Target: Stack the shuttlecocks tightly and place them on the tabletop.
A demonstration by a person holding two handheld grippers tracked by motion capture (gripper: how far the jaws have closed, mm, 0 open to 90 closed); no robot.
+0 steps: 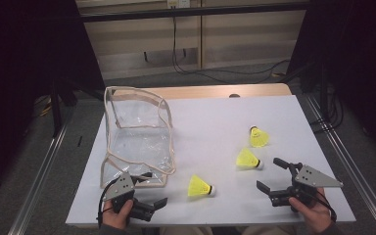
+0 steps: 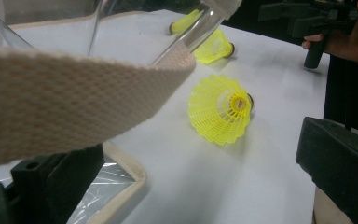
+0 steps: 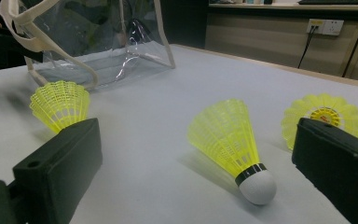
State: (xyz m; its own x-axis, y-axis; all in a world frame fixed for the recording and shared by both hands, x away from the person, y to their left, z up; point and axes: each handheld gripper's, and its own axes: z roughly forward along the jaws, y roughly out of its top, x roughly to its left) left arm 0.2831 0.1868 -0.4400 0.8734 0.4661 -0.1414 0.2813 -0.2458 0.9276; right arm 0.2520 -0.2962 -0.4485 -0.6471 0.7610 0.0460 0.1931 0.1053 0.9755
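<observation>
Right gripper view: right gripper (image 3: 191,154), jaws apart, should straddle the middle shuttlecock's (image 3: 228,140) cork; left gripper (image 1: 149,203), apparently also apart, steadies the clear bag's (image 1: 137,137) strap (image 2: 70,102).

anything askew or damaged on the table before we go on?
Nothing damaged or spilled. The three yellow shuttlecocks lie scattered on their sides on the white table, outside the clear bag. The bag sags, one wall leaning. Both the left gripper and right gripper are open.
</observation>
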